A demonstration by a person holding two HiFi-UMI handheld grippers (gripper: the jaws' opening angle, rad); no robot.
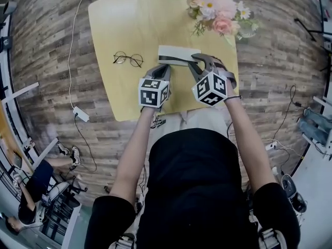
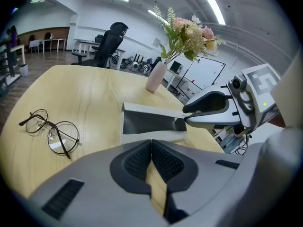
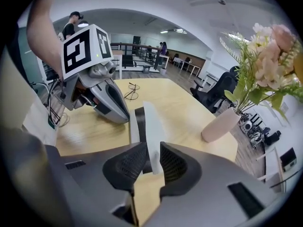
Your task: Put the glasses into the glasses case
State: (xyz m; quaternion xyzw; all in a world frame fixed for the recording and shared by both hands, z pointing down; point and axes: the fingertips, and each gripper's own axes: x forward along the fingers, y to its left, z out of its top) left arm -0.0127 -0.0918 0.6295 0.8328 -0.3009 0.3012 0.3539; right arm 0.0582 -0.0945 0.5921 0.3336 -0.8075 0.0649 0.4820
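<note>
Clamped in the narrowly parted jaws of the right gripper (image 3: 152, 162), the raised white lid (image 3: 152, 122) of the open glasses case (image 1: 176, 53); left gripper (image 2: 151, 160), jaws together and empty, at its near edge. Left of both and apart, flat on the yellow table (image 1: 119, 25), the round glasses (image 1: 128, 59), lenses side by side along the case's left-right long axis. Beyond, pink flowers (image 1: 218, 7), plank floor (image 1: 46, 45).

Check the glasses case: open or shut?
Open. The right gripper pinches the lid raised, the glasses case shows a dark empty inside, the glasses lie outside on the table.
</note>
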